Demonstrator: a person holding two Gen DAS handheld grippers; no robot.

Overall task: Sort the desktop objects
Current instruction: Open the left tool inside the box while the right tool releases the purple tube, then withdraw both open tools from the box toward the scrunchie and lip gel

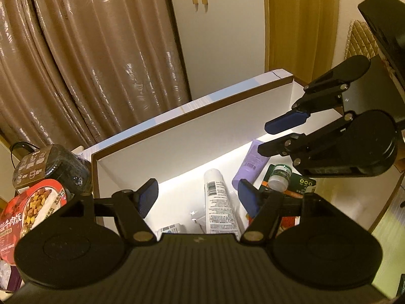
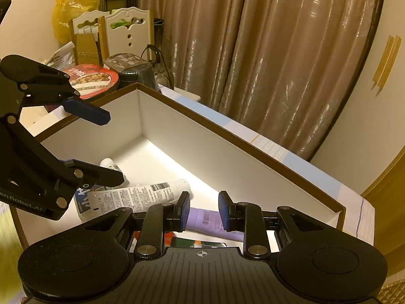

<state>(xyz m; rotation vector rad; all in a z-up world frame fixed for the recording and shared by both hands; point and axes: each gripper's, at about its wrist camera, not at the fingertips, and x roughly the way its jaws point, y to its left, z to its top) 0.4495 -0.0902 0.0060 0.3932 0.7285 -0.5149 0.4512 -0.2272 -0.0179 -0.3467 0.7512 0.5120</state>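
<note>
Left wrist: both grippers' fingers (image 1: 148, 197) spread, empty, over box (image 1: 177, 136) w/ tubes.

**Left wrist view: grippers above the box**

We see the left gripper (image 1: 198, 198) with jaws spread, empty, over the white box (image 1: 162, 149). Inside lie a white tube (image 1: 220, 200) and a purple tube (image 1: 250, 162). The right gripper (image 1: 270, 136) hangs open nearby.

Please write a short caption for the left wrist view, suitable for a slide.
Both open grippers, left and right, hover over a white box holding a white tube and purple tube.
</note>
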